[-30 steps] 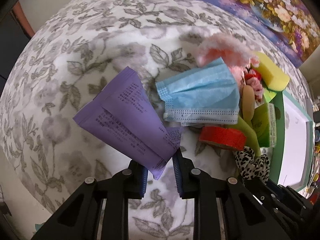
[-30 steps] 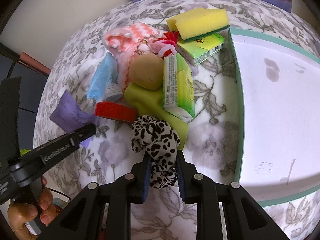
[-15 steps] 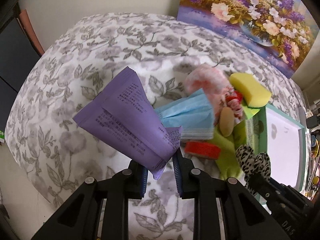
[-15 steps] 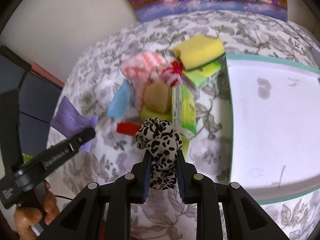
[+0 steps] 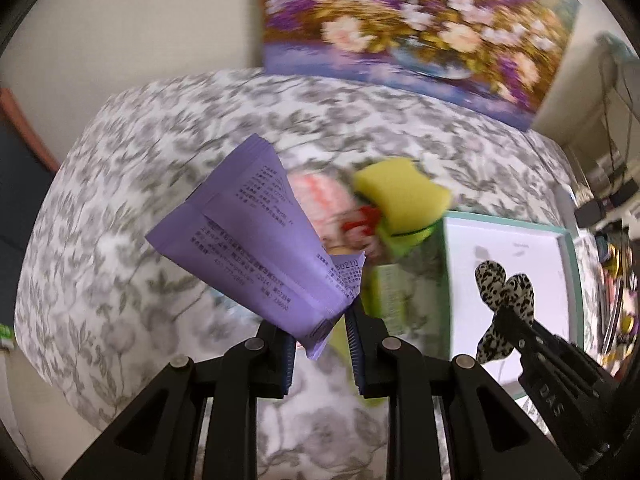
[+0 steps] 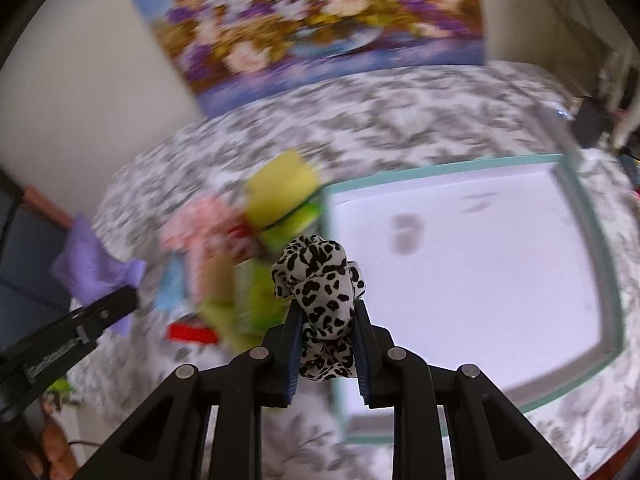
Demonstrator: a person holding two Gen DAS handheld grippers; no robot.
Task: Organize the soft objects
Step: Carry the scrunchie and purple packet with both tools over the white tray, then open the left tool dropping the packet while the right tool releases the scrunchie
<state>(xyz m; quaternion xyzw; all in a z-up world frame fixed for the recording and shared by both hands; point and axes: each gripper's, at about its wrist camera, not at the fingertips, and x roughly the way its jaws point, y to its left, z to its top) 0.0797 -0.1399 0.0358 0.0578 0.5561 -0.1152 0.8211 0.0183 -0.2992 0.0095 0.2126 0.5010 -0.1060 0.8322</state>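
Note:
My left gripper (image 5: 320, 322) is shut on a purple packet (image 5: 256, 240) and holds it up above the flowered tablecloth. My right gripper (image 6: 326, 332) is shut on a black-and-white leopard scrunchie (image 6: 320, 280), raised near the left rim of the white tray (image 6: 480, 272). The scrunchie also shows in the left wrist view (image 5: 504, 292), over the tray (image 5: 508, 236). A pile of soft things lies left of the tray: a yellow sponge (image 6: 280, 188), a pink cloth (image 6: 200, 224), a blue mask (image 6: 170, 288).
A flower painting (image 5: 416, 32) leans on the wall behind the table. A red roll (image 6: 192, 334) and green packs (image 6: 256, 300) lie in the pile. The tray has a teal rim (image 6: 600, 248). Clutter sits past the table's right edge.
Both grippers have risen and tilted up with their loads. The right gripper has shifted right toward the tray. The views are blurred by motion.

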